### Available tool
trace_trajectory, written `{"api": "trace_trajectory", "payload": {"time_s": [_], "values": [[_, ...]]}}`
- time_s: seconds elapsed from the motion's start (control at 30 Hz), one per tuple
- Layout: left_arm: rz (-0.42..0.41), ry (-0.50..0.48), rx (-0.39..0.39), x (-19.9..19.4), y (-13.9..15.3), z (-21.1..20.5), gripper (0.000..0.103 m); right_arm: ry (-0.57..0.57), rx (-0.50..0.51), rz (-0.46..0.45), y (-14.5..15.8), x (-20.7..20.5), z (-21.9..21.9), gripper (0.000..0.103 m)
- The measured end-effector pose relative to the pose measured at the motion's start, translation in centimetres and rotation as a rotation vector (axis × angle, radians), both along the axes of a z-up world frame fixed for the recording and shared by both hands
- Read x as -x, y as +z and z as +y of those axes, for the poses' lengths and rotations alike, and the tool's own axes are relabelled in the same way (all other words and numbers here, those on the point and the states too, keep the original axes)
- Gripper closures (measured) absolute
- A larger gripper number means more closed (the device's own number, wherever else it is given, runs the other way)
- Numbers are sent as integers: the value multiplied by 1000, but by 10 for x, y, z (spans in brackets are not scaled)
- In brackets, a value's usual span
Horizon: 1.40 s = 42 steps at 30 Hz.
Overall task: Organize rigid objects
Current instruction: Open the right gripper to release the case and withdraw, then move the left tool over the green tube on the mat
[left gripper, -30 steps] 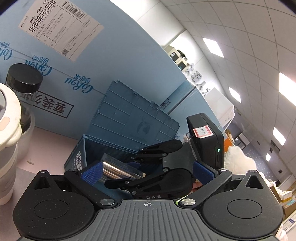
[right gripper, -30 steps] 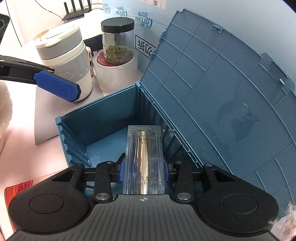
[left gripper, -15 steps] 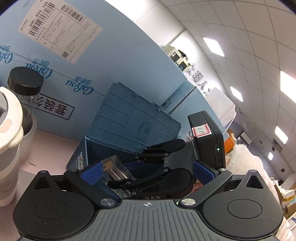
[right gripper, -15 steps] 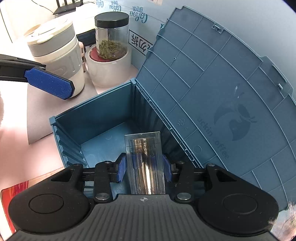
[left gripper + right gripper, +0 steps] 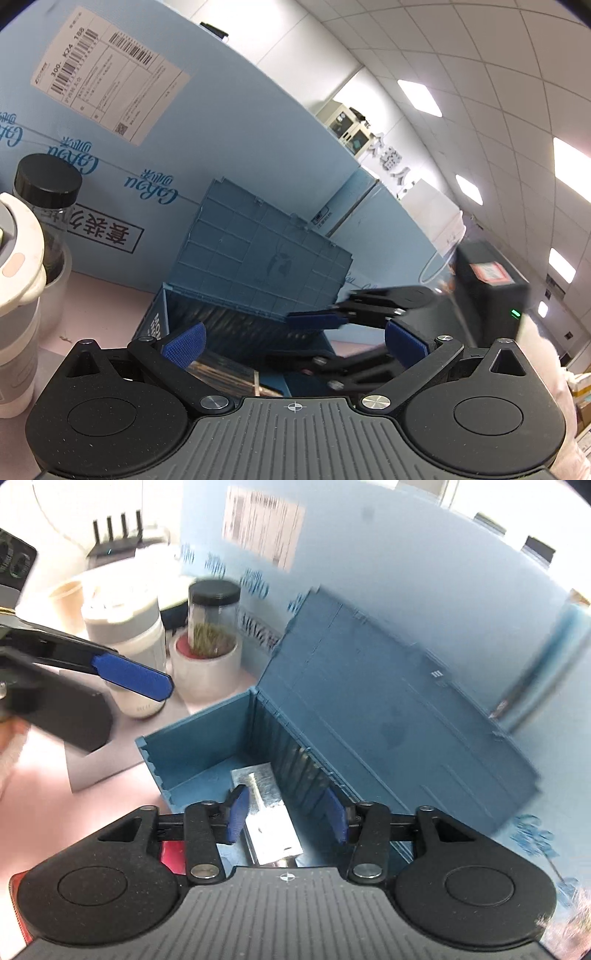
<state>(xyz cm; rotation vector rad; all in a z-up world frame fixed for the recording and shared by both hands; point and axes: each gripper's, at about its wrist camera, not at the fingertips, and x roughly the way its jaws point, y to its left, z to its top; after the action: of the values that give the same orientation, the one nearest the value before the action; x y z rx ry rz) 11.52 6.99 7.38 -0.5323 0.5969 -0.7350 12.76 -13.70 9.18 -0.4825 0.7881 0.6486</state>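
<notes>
On the pink bench [image 5: 44, 797], at about ten o'clock in the right wrist view, one white lidded cup [image 5: 127, 635] and one black-capped glass jar [image 5: 213, 622] are seen, the jar standing in a white pot [image 5: 205, 674]. The left tongs [image 5: 293, 341] are held wide apart with nothing between the blue pads. One blue box [image 5: 207, 749] is seen at the centre, its lid [image 5: 388, 716] tilted open toward two o'clock against a pale blue carton [image 5: 207, 122]. One clear case [image 5: 267, 808] with a silvery cylinder inside lies on the box floor, its long axis running from six o'clock toward twelve, leaning slightly toward eleven. The right tongs [image 5: 288, 814] are spread on either side of the case, apart from it and gripping nothing.
</notes>
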Motion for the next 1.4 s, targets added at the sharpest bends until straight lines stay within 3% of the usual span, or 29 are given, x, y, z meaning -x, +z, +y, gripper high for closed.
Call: {"api": "trace_trajectory", "payload": {"time_s": [0.07,0.2,0.3,0.53,0.63,0.9,1.1,1.2,1.4], "values": [[-14,-2,3,2,2,-1,0,-24,-14,-57,8,16,-6,40],[-67,-16,26,10,7,-4,0,-67,-54,-152,24,48,-21,36],[-132,-38,22,21,13,-11,0,-104,-95,-237,36,79,-35,25],[-423,-49,-5,72,31,-35,0,-264,-182,-441,52,161,-81,13],[-497,-68,-41,91,32,-57,0,-384,-226,-521,53,195,-107,8],[-583,-185,-242,117,16,-143,0,-648,-347,-618,33,260,-165,3],[-709,-170,-470,132,-3,-189,0,-892,-437,-670,9,288,-204,1],[-767,-177,-593,138,-12,-212,0,-995,-531,-664,-9,294,-225,0],[-834,-268,-728,145,-37,-251,6,-1128,-712,-613,-52,298,-255,0]]}}
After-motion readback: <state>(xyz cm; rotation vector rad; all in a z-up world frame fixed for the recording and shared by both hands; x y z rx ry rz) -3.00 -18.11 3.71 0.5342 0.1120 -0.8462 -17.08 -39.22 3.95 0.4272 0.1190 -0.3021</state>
